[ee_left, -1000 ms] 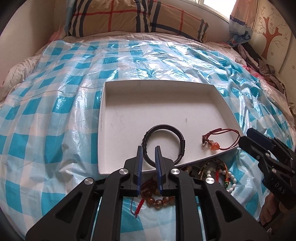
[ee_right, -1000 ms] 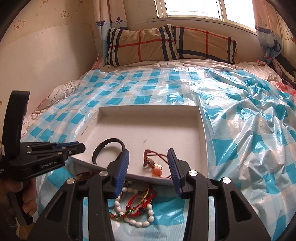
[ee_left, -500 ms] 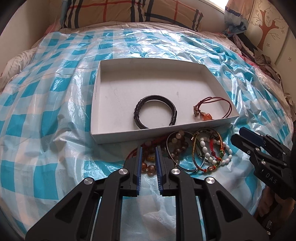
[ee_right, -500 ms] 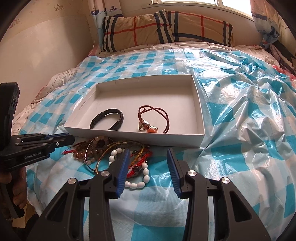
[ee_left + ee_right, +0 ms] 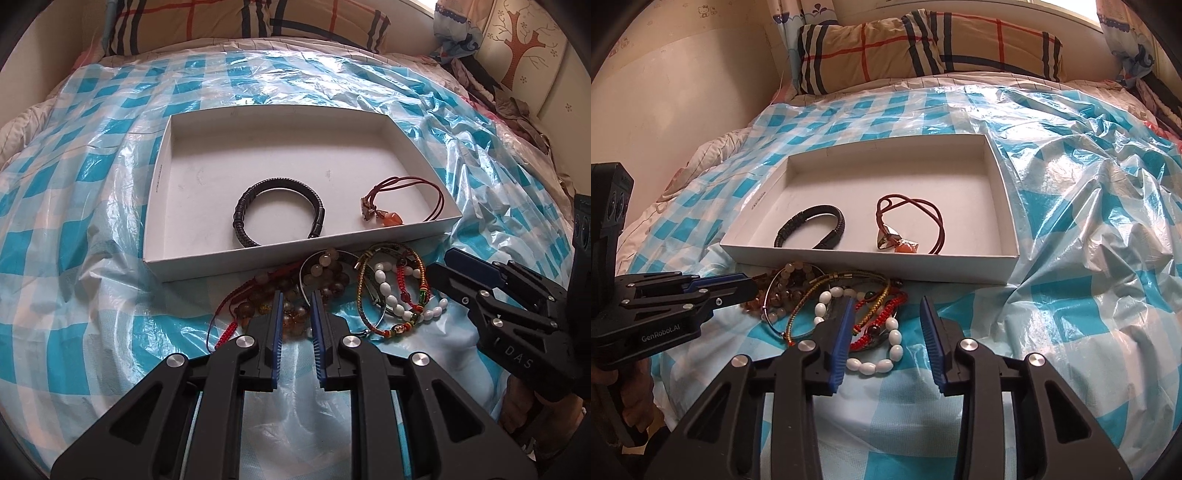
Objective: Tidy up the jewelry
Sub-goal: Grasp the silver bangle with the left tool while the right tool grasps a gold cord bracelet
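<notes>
A white shallow box [image 5: 159, 177] [image 5: 1004, 206] lies on the bed. It holds a black braided bracelet [image 5: 279, 210] [image 5: 812, 230] and a red cord necklace [image 5: 402, 199] [image 5: 912, 221] with an orange pendant. In front of the box lies a pile of jewelry: brown bead bracelets [image 5: 325, 275] [image 5: 790, 284], a white bead bracelet [image 5: 391, 295] [image 5: 882, 360] and red and yellow cord bracelets [image 5: 410, 291] [image 5: 882, 310]. My left gripper [image 5: 296, 299] [image 5: 746, 290] is open by a narrow gap over the brown beads. My right gripper [image 5: 886, 306] [image 5: 443, 260] is open over the cord bracelets.
A blue and white checked plastic sheet [image 5: 92, 206] [image 5: 1089, 258] covers the bed. Plaid pillows [image 5: 923, 48] [image 5: 240, 26] lie at the head. A wall [image 5: 683, 92] runs along the left. Clothes [image 5: 509, 103] are heaped at the right edge.
Both grippers have pulled back from above the box and come down over the jewelry pile in front of it. The jaw gaps look unchanged.
</notes>
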The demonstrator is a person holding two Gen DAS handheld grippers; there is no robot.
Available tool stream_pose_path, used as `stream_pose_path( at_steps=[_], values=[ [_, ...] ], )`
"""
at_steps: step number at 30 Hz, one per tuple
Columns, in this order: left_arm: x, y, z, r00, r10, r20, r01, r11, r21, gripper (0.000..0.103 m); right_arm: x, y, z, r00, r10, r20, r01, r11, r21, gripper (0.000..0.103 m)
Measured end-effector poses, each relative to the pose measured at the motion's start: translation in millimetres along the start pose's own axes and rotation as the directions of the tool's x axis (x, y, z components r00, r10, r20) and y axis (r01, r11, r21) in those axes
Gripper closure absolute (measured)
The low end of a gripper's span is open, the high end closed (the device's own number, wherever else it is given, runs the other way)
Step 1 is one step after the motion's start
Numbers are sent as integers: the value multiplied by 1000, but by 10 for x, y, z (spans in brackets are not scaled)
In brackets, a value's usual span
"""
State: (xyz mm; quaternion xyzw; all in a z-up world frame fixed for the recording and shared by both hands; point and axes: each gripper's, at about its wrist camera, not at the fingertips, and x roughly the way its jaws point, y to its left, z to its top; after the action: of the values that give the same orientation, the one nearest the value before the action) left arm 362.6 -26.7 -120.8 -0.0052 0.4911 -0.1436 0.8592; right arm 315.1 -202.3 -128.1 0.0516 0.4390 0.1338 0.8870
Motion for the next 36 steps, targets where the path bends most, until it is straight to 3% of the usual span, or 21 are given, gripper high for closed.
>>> stream_pose_path(
  at_steps=[8,11,13,15,21,29,32,36],
  values=[
    [143,-62,55,1000,-1,-16,1,1000,14,79,169,10,33,999,6,-31,-6,1000,0,72],
    [211,-68,82,1000,-1,-30,1,1000,16,79,243,11,17,999,10,-52,-11,1000,-7,81],
    [260,-64,90,999,-20,-46,20,1000,14,79,224,12,14,999,9,-44,-9,1000,-10,90],
    [257,-74,86,999,-30,-40,30,999,20,89,162,-7,5,999,16,-36,-16,1000,-7,94],
    [113,-75,22,997,-62,-36,63,997,38,99,-59,-58,-82,1000,17,-25,-17,1000,2,94],
    [8,35,-140,996,-66,-67,68,997,22,98,-104,-110,-148,998,-6,-59,5,1000,-6,93],
    [26,43,-150,995,-67,-77,69,997,21,98,-107,-110,-125,999,-13,-45,13,1000,-5,80],
    [40,29,-145,995,-62,-77,64,998,21,98,-124,-80,-71,1000,-17,-19,16,1000,-23,79]
  ],
)
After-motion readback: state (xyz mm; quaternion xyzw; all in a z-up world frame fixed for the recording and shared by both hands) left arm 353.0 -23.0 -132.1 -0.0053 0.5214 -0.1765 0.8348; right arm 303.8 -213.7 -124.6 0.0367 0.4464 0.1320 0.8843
